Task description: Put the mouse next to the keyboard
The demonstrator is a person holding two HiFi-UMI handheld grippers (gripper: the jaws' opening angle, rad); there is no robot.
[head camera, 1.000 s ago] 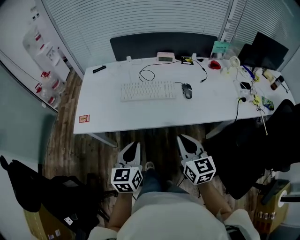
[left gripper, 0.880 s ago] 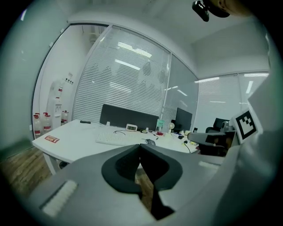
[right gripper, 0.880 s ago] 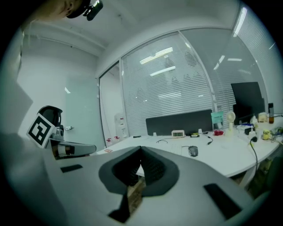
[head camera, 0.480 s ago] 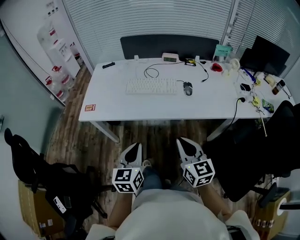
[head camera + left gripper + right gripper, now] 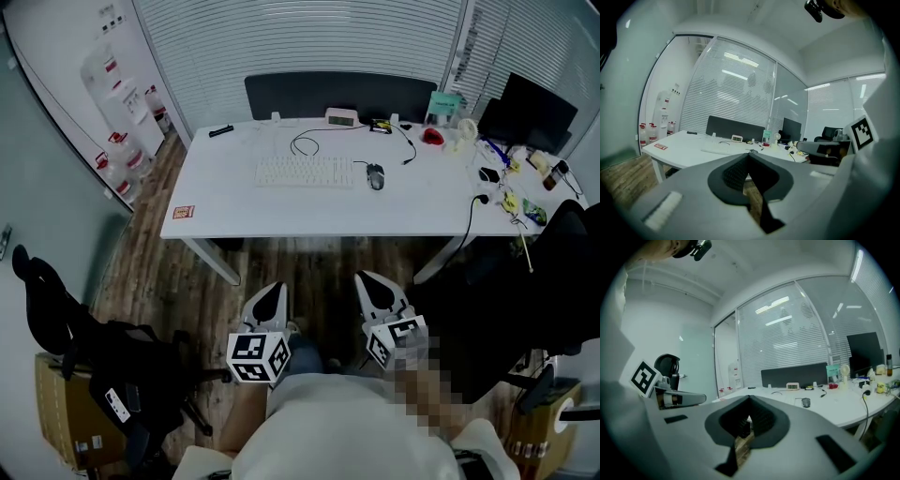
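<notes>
Both tongs are closed and empty: left gripper (image 5: 266, 298) and right gripper (image 5: 376, 289) hang low in front of the person's torso, tips pointing forward over the wood-plank floor (image 5: 309, 267), well short of the desk (image 5: 281, 211); each gripper view shows ribbed dark pads pressed tip to tip with nothing between; I read it as a rest pose, not a reach, since nothing is in range; mouse (image 5: 376, 176) sits on the desk just beside the right end of the keyboard (image 5: 305, 172), a thin gap between them, so either the goal layout is already met or the run hasn't begun, can't tell which; mouse is dark, low, rounded, smooth-shelled, should pinch fine across its sides; wired or not, too small to tell; keyboard is white, flat, rectangular, roughly square to the front edge; desk top looks like matte white laminate, bare around both, so sliding looks low risk; black cable (image 5: 302, 145) loops behind the keyboard, clear of the mouse; gripper bodies are grey moulded plastic.
</notes>
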